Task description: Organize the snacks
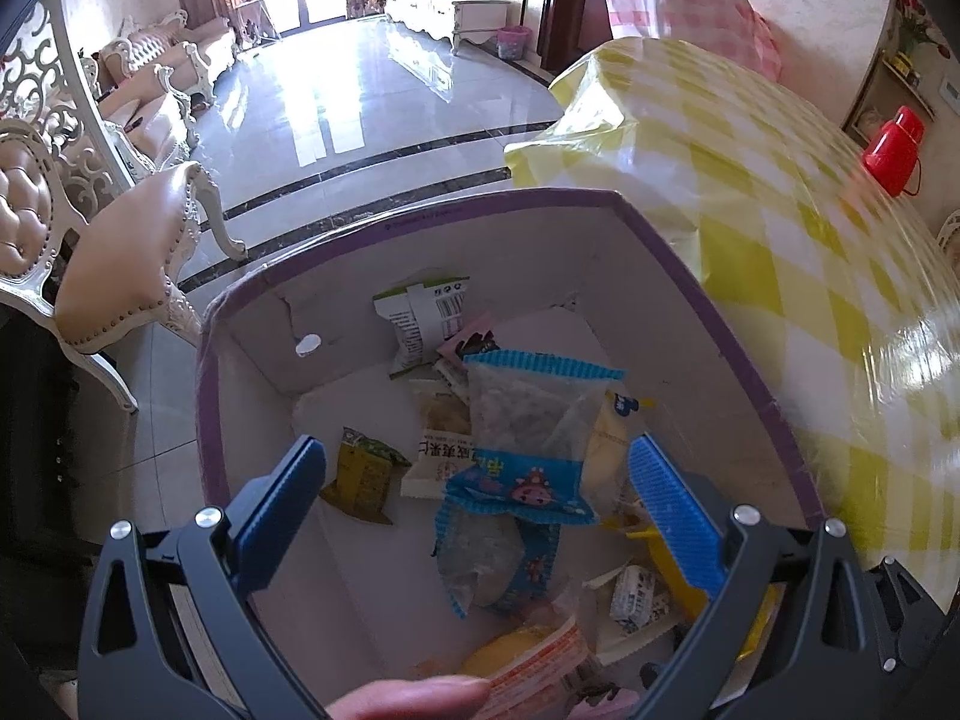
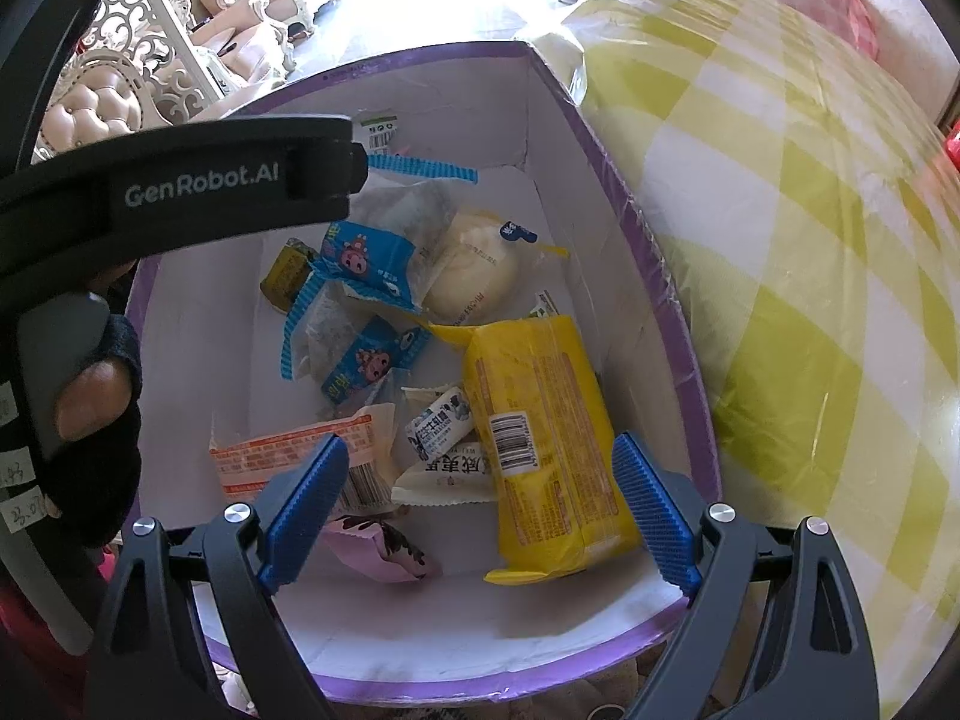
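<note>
A white box with a purple rim (image 1: 708,294) (image 2: 648,252) holds several snack packets. In the left wrist view my left gripper (image 1: 474,468) is open above the box, with a blue-and-clear packet (image 1: 528,420) between its fingers, touching neither pad. Below lie a green-yellow packet (image 1: 363,474) and a white packet (image 1: 636,600). In the right wrist view my right gripper (image 2: 480,480) is open and empty over the box's near end, above a big yellow packet (image 2: 540,420), an orange-striped packet (image 2: 300,450) and a pink packet (image 2: 384,546). A round bun packet (image 2: 474,276) lies farther in.
The box stands beside a table with a yellow-checked cover (image 1: 810,252) (image 2: 780,240). A red flask (image 1: 894,150) stands on it. A padded chair (image 1: 126,258) stands left of the box. The left gripper's black body (image 2: 180,192) crosses the right wrist view.
</note>
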A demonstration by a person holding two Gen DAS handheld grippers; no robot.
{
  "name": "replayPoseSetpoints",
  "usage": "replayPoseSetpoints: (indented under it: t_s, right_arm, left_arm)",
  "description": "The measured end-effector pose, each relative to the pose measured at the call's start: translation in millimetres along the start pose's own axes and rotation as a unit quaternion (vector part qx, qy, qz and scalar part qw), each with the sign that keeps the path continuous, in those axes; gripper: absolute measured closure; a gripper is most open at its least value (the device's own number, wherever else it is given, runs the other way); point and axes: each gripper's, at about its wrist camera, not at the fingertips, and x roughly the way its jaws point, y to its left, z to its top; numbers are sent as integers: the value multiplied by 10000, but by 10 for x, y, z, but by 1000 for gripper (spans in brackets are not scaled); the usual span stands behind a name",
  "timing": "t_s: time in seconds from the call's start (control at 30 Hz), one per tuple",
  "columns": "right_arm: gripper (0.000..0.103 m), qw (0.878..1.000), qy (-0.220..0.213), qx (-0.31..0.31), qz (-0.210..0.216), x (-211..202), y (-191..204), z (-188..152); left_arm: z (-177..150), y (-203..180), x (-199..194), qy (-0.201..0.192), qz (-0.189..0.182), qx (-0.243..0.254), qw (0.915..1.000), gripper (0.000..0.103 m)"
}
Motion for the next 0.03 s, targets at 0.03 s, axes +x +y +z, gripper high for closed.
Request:
replayPoseSetpoints:
  t_s: [0.03]
  right_arm:
    - [16, 10000, 1, -6, -1, 1, -1, -1]
  left_arm:
    - [-1, 0, 1, 7, -1, 0, 10000, 2]
